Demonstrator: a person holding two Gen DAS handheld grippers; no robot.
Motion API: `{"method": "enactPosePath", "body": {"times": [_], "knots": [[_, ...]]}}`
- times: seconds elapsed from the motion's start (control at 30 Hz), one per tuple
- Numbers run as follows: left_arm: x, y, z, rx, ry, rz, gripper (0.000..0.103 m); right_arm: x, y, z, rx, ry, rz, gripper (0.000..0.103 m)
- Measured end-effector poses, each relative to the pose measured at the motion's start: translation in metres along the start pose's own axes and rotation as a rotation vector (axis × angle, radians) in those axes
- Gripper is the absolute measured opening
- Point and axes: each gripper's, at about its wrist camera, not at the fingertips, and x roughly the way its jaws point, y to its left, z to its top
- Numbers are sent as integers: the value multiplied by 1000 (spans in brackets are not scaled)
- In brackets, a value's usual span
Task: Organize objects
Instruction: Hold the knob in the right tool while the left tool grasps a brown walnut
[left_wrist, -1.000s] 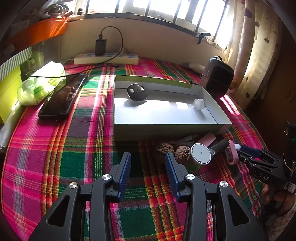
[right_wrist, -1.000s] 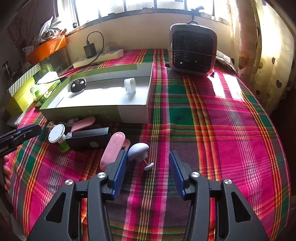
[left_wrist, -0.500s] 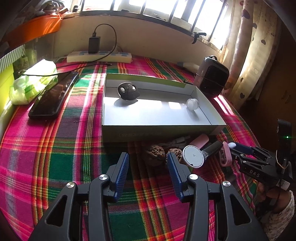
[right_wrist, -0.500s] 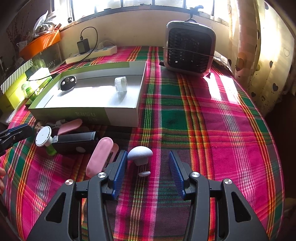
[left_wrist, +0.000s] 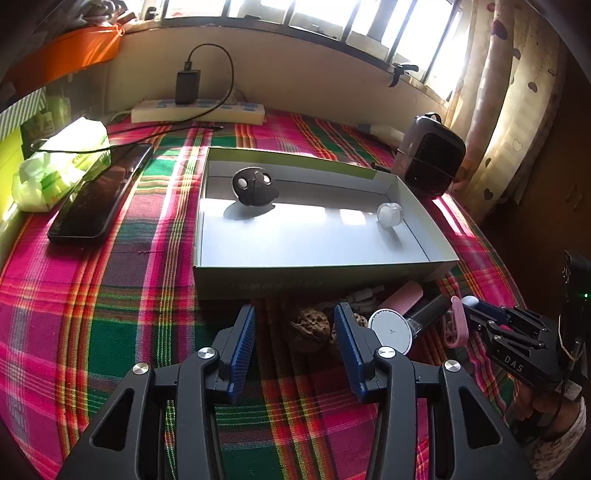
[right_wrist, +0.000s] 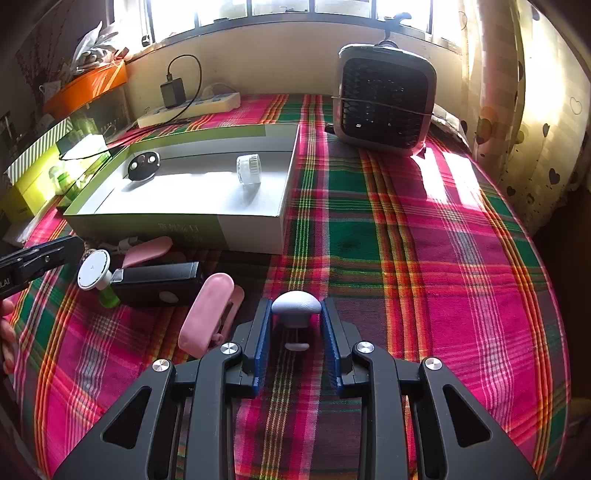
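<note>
While the left hand-held gripper (left_wrist: 293, 334) hovers wide open around a walnut (left_wrist: 308, 329) just before the shallow box (left_wrist: 317, 275), the right hand-held gripper (right_wrist: 295, 325) pinches a grey mushroom-shaped knob (right_wrist: 295, 305) beside the pink clip (right_wrist: 207, 316).

Shallow box (left_wrist: 314, 273) seen from close in front by the left wrist view, from its near right corner (right_wrist: 255, 236) by the right wrist view, both faced windowward, box shared.
</note>
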Motion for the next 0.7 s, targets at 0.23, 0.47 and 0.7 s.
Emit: {"method": "enactPosePath", "body": {"times": [0.23,0.47,0.7], "knots": [[4,2,3,-2,4,10,42,0,0,0,1,0,1,28],[3,3,1,3,16,5,42,0,0,1,3,0,3,28],[6,0,3,25,33,9,42,0,0,0,3,0,3,28]]}}
